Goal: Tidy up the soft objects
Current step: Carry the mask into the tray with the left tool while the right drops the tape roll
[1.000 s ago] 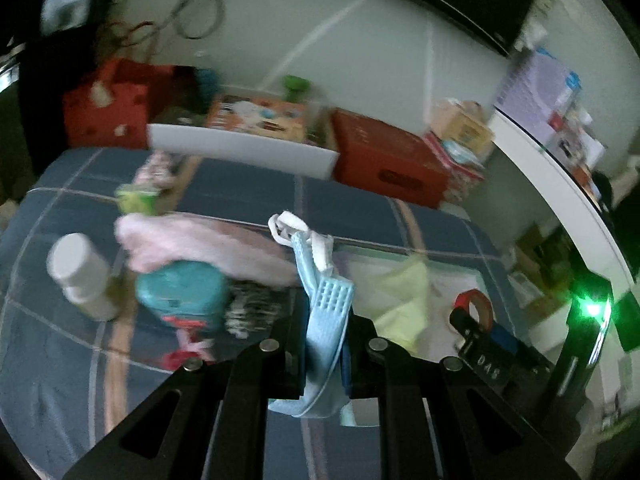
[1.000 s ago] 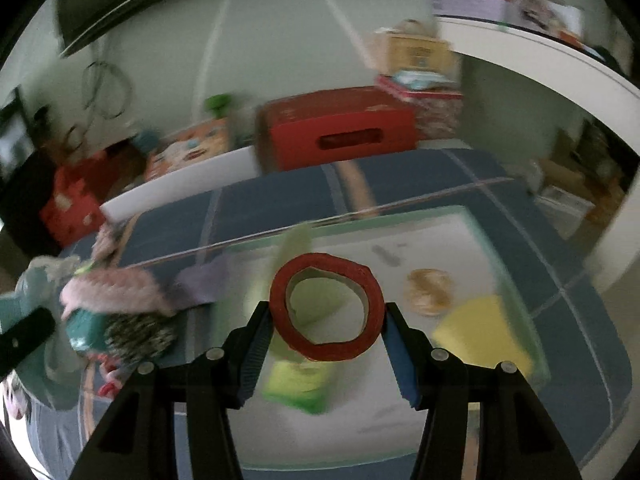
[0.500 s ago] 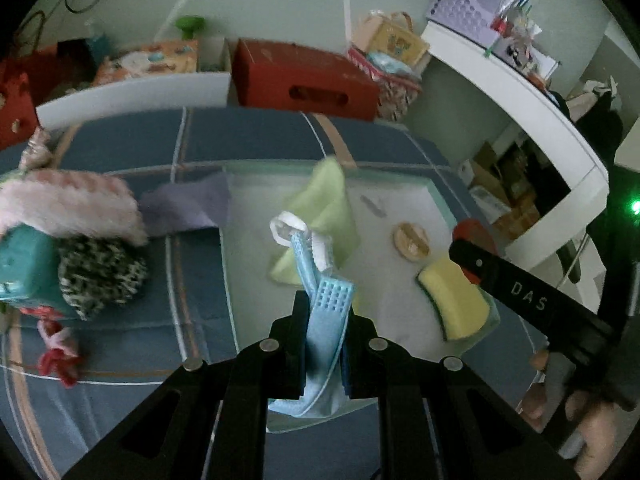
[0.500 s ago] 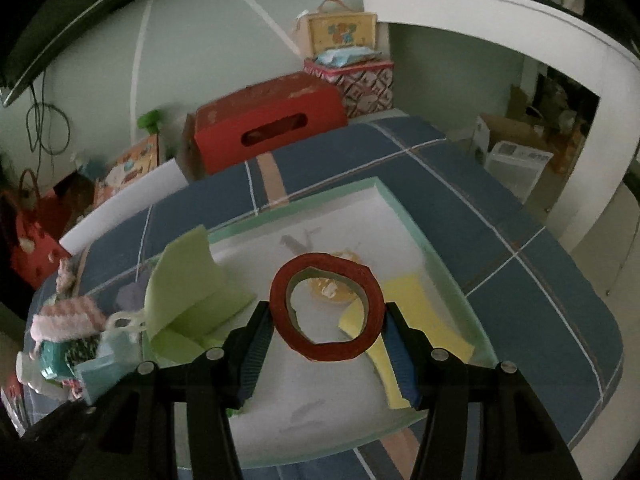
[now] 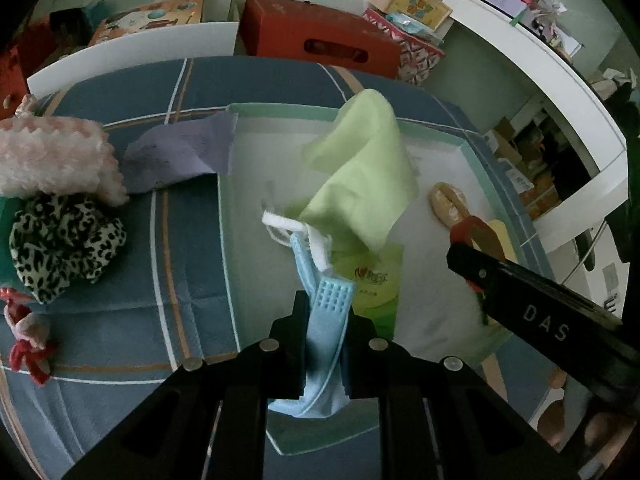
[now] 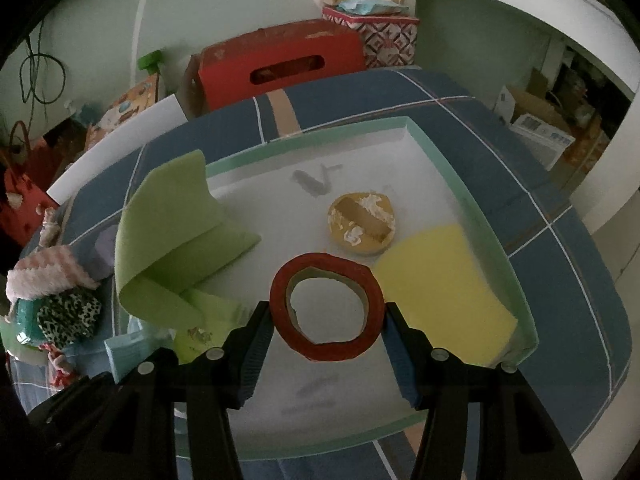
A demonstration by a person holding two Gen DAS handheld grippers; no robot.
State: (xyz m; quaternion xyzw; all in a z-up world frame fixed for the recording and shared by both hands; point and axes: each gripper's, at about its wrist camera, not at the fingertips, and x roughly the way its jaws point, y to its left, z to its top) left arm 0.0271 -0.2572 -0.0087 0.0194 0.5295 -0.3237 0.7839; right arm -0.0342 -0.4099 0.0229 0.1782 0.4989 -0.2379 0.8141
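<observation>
My left gripper is shut on a light blue face mask; its white ear loops stick out ahead, above the left part of the white tray with a green rim. My right gripper is shut on a red ring, squeezed from both sides, low over the tray. In the tray lie a folded green cloth, a yellow sponge and a round tan piece. In the left wrist view the right gripper's finger reaches in from the right.
Left of the tray on the blue plaid cover lie a purple cloth, a pink fluffy item, a leopard-print scrunchie and a small red toy. A red box and a white board stand behind.
The left gripper has swung with the mask from over the pile of soft things to over the tray and come lower. The right gripper has sunk toward the tray, still holding the ring.
</observation>
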